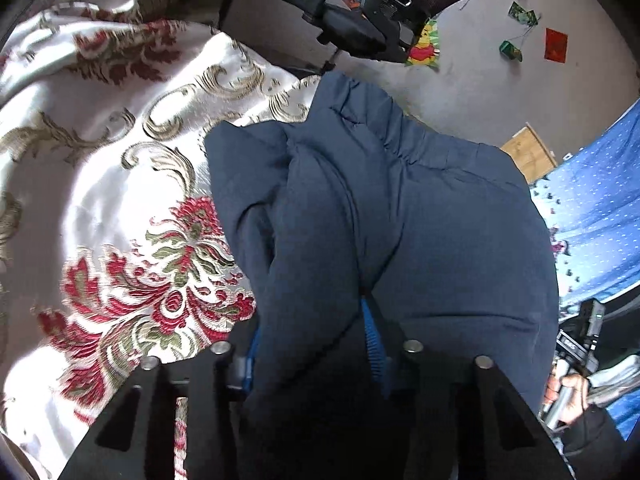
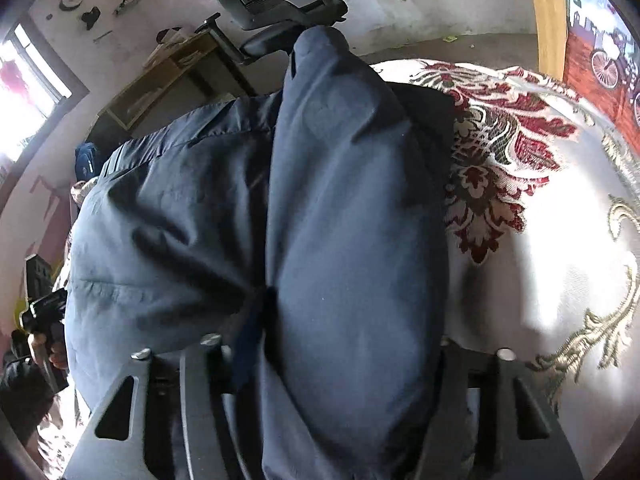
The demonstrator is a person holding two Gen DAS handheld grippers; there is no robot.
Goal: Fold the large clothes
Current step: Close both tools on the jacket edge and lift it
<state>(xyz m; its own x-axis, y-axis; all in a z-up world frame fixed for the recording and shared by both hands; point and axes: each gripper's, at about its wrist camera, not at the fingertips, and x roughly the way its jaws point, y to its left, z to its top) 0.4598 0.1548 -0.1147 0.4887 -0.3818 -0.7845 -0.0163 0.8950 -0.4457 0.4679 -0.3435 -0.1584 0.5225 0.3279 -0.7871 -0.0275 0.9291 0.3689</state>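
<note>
Right now my left gripper (image 1: 316,344) is clamped on a thick bunch of the jacket (image 1: 400,220), a padded navy one; the cloth swells out between the blue pads (image 1: 372,336) and hides most of them. My right gripper (image 2: 340,352) looks the same: a fat roll of jacket (image 2: 352,220) fills the gap between its fingers, so I read it as pinched on cloth, though the pads themselves are buried and I cannot see the contact.

Outward from the fingers, the jacket hangs and bulges away from both cameras, its far end sagging over the far edge of the bed. It lies on a cream bedspread (image 1: 120,184) with red and gold floral figures, which spreads left in the left view and right in the right view. Beyond the bed stands a black office chair (image 1: 360,20), very near the jacket's far end. In the low right corner of the left view I see the other hand (image 1: 572,388) on its handle.

My worry is the grip. Padded fabric is slippery and springy, and I judge each pinch holds a thick, loose wad, not a seam or hem, so layers could slide out one by one as I lift. If one side slips first, the fold goes crooked. The far end could also drag off the bed or snag on the chair, and I might be catching bedspread underneath.
</note>
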